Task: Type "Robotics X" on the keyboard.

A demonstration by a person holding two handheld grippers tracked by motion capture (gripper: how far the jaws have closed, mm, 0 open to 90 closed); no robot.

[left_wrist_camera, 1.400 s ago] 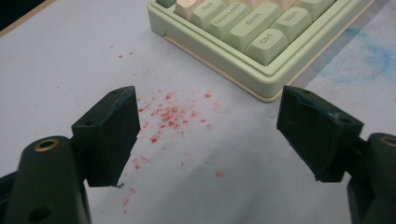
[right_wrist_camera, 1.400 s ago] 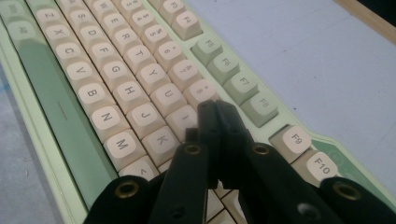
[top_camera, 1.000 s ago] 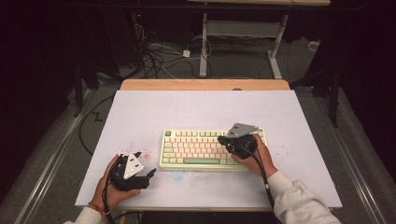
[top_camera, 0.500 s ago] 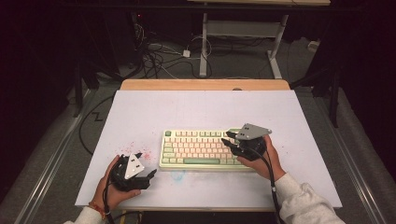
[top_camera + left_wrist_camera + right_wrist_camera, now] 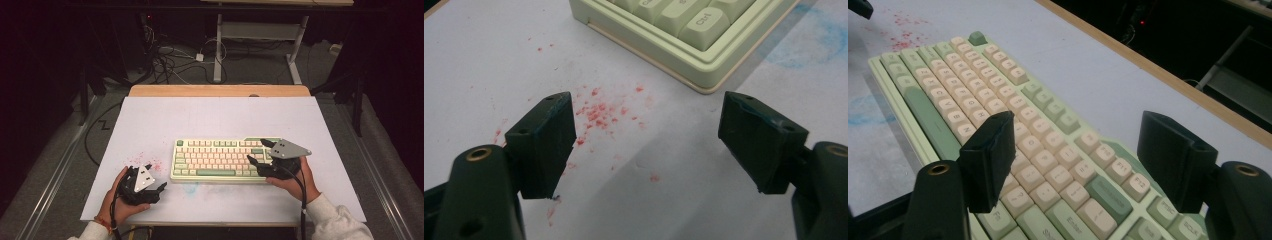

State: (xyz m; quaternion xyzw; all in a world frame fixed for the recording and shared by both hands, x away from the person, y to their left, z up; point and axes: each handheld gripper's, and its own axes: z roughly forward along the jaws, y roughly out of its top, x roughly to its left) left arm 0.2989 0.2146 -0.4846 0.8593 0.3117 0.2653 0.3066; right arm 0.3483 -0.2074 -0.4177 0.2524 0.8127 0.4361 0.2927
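Note:
A cream and green keyboard (image 5: pixel 222 160) lies on the white mat (image 5: pixel 215 120). My right gripper (image 5: pixel 258 152) hovers over the keyboard's right end, held in a hand. Its jaws have just been opening and now stand open, with nothing between them and keys (image 5: pixel 1048 175) below in the right gripper view (image 5: pixel 1078 125). My left gripper (image 5: pixel 150 176) rests in a hand at the mat's front left, apart from the keyboard. It is open in the left gripper view (image 5: pixel 647 107), pointing at the keyboard's front left corner (image 5: pixel 684 30), with only mat between the pads.
Red specks (image 5: pixel 150 162) mark the mat left of the keyboard, and a faint blue smear (image 5: pixel 190 188) lies in front of it. The wooden table edge (image 5: pixel 220 90) runs along the back. Cables (image 5: pixel 170 60) and a metal frame (image 5: pixel 260 35) stand on the floor beyond.
My right gripper has moved rightward along the keyboard to its right end, and its jaws have gone from shut to open. The left gripper has stayed put.

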